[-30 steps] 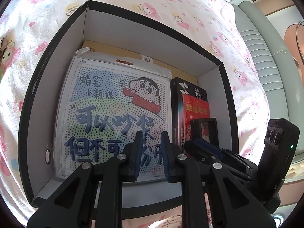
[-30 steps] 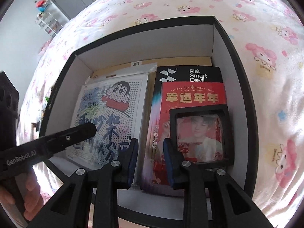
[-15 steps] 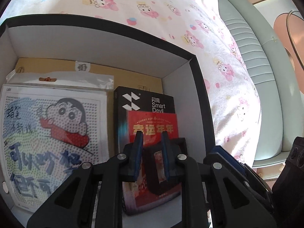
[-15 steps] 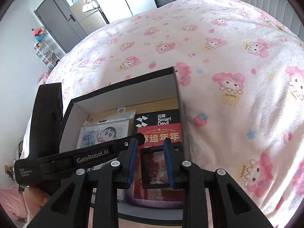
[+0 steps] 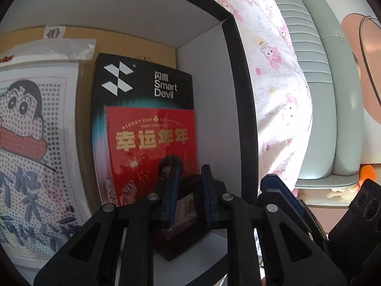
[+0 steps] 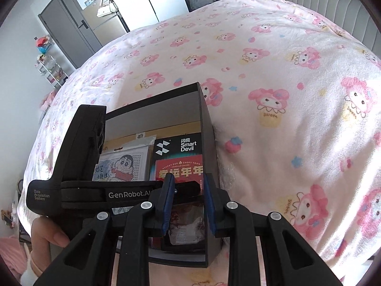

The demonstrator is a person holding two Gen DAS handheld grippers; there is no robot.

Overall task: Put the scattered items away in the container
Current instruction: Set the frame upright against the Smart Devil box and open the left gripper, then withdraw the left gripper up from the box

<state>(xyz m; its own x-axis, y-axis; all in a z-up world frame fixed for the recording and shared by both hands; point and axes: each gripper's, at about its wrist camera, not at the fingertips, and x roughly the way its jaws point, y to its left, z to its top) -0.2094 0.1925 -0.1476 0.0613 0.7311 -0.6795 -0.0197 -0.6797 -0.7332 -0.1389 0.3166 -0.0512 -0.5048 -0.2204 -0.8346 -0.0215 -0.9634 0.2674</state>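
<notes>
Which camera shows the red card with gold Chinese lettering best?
The left wrist view: the red card with gold lettering fills the middle of the frame, title readable, lying on the black Smart Devil packet. The right wrist view shows only its small top strip; a gripper hides the rest.

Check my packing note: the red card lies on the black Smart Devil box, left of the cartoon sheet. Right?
Not quite. The red card does lie on the Smart Devil box, but it sits right of the cartoon sheet, as the left wrist view shows.
</notes>
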